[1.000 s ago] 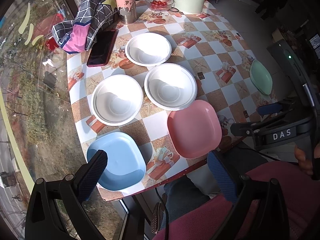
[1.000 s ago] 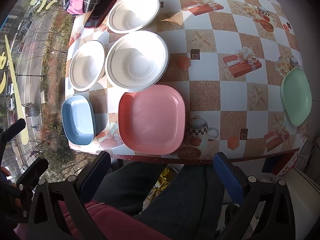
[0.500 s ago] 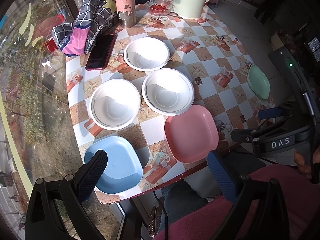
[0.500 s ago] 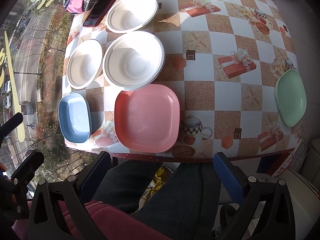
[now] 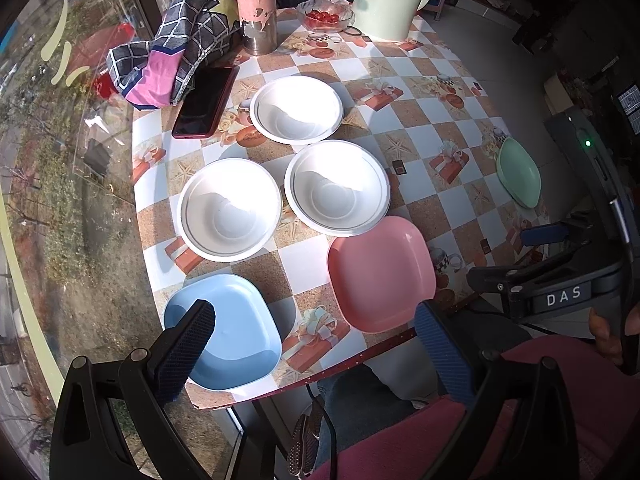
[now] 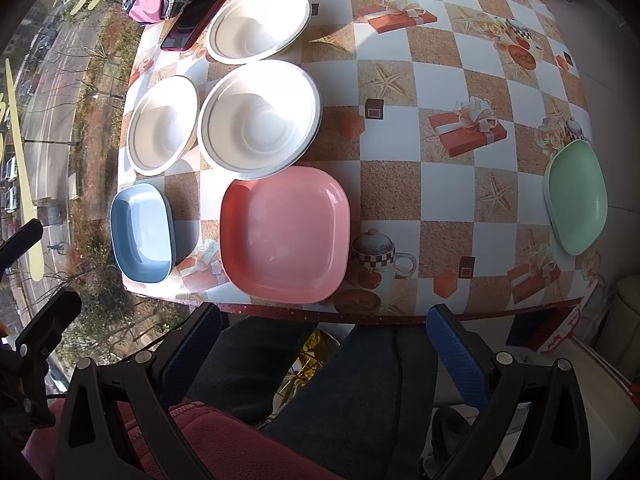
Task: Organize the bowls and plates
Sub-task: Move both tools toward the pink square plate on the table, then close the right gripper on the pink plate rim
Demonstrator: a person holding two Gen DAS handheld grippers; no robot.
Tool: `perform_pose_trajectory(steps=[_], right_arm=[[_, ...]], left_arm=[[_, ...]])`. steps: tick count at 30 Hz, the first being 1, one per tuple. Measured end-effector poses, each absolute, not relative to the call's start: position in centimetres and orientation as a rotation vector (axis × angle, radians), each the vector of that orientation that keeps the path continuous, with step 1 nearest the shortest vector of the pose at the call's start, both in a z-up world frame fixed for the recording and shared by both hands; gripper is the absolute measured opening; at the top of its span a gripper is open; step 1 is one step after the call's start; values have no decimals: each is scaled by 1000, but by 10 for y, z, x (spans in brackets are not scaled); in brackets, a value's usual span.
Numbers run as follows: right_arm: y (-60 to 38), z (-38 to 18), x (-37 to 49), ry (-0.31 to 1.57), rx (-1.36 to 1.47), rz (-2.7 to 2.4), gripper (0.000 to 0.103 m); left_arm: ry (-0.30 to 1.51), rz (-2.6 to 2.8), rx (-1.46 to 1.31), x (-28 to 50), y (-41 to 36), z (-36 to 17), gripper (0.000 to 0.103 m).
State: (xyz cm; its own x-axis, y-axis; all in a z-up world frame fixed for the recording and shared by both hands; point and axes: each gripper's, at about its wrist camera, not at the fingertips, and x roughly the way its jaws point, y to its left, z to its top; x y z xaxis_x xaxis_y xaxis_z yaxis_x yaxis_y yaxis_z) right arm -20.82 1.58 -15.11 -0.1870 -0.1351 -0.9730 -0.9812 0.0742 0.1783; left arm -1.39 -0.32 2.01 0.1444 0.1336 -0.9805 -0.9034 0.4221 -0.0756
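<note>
Hovering spread wide and empty, both grippers face three round white bowls [image 5: 337,187] beside glossy rounded-square plates [image 6: 285,235].

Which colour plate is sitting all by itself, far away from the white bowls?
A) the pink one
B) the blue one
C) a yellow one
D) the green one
D: the green plate lies alone near the table's edge, while the pink plate touches or slips just under a white bowl and the blue plate lies close beside the bowls.
</note>
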Motion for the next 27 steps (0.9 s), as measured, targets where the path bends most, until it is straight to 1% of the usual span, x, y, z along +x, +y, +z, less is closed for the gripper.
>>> perform_pose_trajectory(steps=[8, 17, 27], right_arm=[[15, -152, -203, 1479, -1183, 1207, 103], [8, -161, -194, 1526, -1158, 1162, 103], [-9, -208, -188, 1676, -1114, 1069, 103]], left_arm=[[1182, 888, -836, -13, -1, 20, 101], [1225, 873, -862, -11, 0, -1, 101], [1324, 831, -856, -10, -10, -41, 101]])
